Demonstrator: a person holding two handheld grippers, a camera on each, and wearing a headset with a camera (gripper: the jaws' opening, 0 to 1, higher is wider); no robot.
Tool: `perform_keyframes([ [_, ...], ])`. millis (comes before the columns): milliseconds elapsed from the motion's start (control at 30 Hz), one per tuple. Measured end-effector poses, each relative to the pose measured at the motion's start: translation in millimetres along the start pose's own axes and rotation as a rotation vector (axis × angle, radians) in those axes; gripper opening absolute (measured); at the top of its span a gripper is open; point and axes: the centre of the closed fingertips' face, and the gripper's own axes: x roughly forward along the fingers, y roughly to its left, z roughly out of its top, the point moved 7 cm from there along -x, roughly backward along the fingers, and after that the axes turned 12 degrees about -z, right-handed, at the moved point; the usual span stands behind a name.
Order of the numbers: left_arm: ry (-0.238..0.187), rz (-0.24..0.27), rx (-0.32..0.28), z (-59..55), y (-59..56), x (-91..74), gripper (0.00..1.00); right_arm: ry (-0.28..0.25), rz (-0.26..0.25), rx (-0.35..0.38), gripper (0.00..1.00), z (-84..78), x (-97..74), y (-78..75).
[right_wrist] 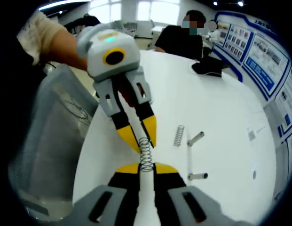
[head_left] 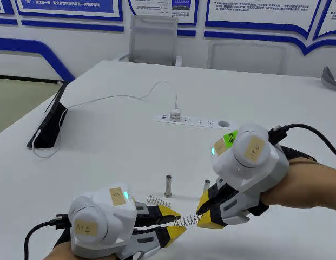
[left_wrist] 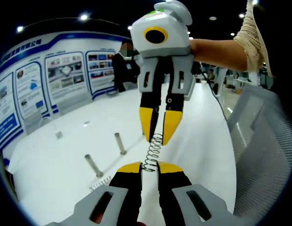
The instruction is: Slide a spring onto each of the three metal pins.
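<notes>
Head view: the left gripper and right gripper meet tip to tip low over the white worktop. The spring is stretched between them and held off the surface. Each gripper is narrowed down onto one end of it. The coil ends are buried between the yellow tips, so the depth of grip cannot be made out.

The first pin stands upright and fully exposed beyond the grippers. The second pin stands just right of it, with its lower part hidden behind the right gripper. A second spring lies flat on the worktop beside the first pin, its near end close to the left gripper's body.

Left gripper view: the spring runs from the left gripper up to the right gripper. Both pins, first and second, show full length here. The second spring is partly cut off by the gripper's own jaw.

Right gripper view: the right gripper faces the left gripper, with the spring between them. The second spring lies whole, just beside the first pin. The second pin is nearer the camera.
</notes>
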Motion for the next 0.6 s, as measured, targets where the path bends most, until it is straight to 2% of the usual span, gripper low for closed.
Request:
perform_keyframes([
  [600, -0.003, -0.004, 0.002, 0.8, -0.5, -0.1, 0.11, -0.056, -0.021, -0.052, 0.12, 28.6, -10.7, 0.8],
])
